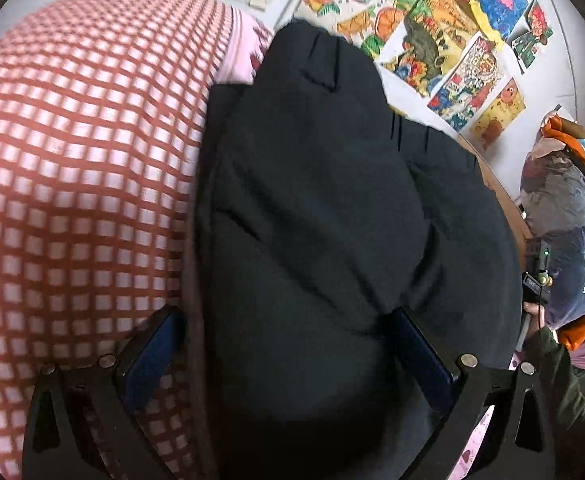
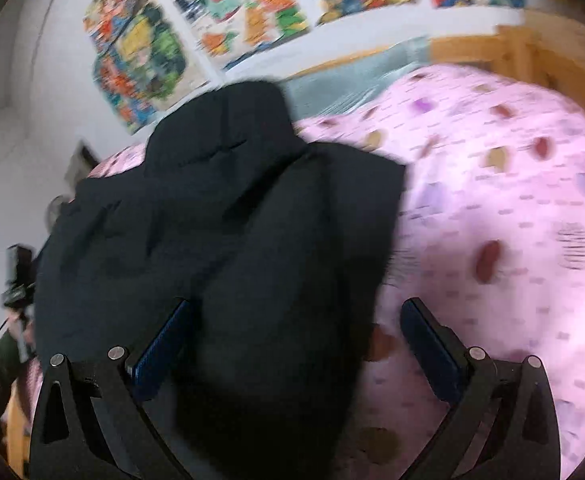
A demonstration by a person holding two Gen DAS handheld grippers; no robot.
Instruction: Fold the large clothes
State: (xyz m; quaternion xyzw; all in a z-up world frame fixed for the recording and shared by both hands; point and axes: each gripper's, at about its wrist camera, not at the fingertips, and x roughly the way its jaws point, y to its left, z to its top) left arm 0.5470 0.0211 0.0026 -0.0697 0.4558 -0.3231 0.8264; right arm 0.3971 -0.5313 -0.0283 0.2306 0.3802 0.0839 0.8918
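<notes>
A large black padded garment (image 1: 324, 208) lies partly folded on a bed; it also shows in the right wrist view (image 2: 220, 224). My left gripper (image 1: 288, 320) is open, its blue-padded fingers (image 1: 152, 352) spread over the garment's near left edge. My right gripper (image 2: 296, 312) is open, its fingers (image 2: 432, 344) straddling the garment's near right part. Neither holds the cloth. The right wrist view is blurred by motion.
A red-and-pink checked cover (image 1: 72, 160) lies left of the garment. A pink dotted sheet (image 2: 492, 220) lies to its right. A wooden bed frame (image 2: 512, 52) and a wall of colourful drawings (image 1: 432, 32) stand behind. A bag of bundled clothes (image 1: 564, 232) sits at far right.
</notes>
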